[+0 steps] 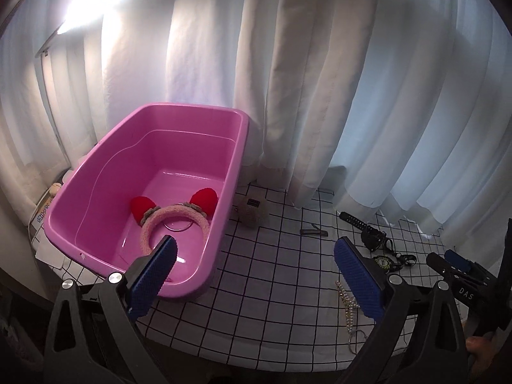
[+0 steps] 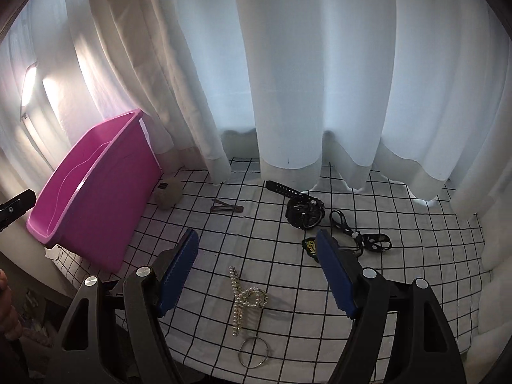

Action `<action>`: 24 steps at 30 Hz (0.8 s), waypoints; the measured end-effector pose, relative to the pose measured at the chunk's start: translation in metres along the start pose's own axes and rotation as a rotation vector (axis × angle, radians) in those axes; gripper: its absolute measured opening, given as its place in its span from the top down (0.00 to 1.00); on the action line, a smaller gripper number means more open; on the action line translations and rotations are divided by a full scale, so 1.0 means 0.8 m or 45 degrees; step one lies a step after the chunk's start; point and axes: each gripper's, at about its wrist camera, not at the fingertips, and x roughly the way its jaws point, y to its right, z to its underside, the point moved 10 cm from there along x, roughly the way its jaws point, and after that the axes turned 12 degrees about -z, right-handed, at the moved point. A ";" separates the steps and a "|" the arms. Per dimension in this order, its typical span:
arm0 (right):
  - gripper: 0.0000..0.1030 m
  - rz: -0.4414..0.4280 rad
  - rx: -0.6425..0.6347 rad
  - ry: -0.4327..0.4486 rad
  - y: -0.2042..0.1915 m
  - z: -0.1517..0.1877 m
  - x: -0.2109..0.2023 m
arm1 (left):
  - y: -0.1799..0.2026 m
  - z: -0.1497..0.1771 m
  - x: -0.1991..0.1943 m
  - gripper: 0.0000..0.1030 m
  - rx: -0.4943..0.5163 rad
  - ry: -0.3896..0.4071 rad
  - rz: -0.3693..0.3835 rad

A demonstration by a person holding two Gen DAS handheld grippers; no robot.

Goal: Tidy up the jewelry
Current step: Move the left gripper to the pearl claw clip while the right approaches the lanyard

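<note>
Both tongs are spread and empty — left tongs [image 1: 256, 252] beside the pink tub [image 1: 224, 172], right tongs [image 2: 257, 246] above the pearl clip [image 2: 246, 297].

The only lettering clear enough to read is "DAS", in pale capitals on the black body of the right gripper [image 1: 457, 264] at the edge of the left wrist view, while blue print on a box [image 1: 43, 212] behind the pink tub stays illegible.
</note>
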 end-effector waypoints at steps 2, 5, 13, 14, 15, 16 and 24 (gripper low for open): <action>0.30 0.032 0.051 0.006 0.029 0.011 -0.011 | 0.024 0.015 0.004 0.06 0.053 -0.023 0.018; 0.30 0.066 0.094 0.010 0.058 0.025 -0.022 | 0.058 0.039 0.011 0.06 0.114 -0.061 0.052; 0.30 0.094 0.112 -0.042 0.106 0.059 -0.012 | 0.120 0.095 0.043 0.06 0.204 -0.163 0.064; 0.30 0.093 0.109 -0.052 0.111 0.063 -0.008 | 0.125 0.100 0.047 0.06 0.206 -0.174 0.057; 0.30 0.090 0.110 -0.062 0.116 0.065 -0.003 | 0.130 0.106 0.052 0.06 0.206 -0.183 0.053; 0.30 0.084 0.113 -0.072 0.120 0.067 0.001 | 0.134 0.112 0.056 0.06 0.206 -0.194 0.048; 0.30 0.018 0.121 -0.126 0.150 0.078 0.040 | 0.168 0.157 0.106 0.06 0.185 -0.308 -0.003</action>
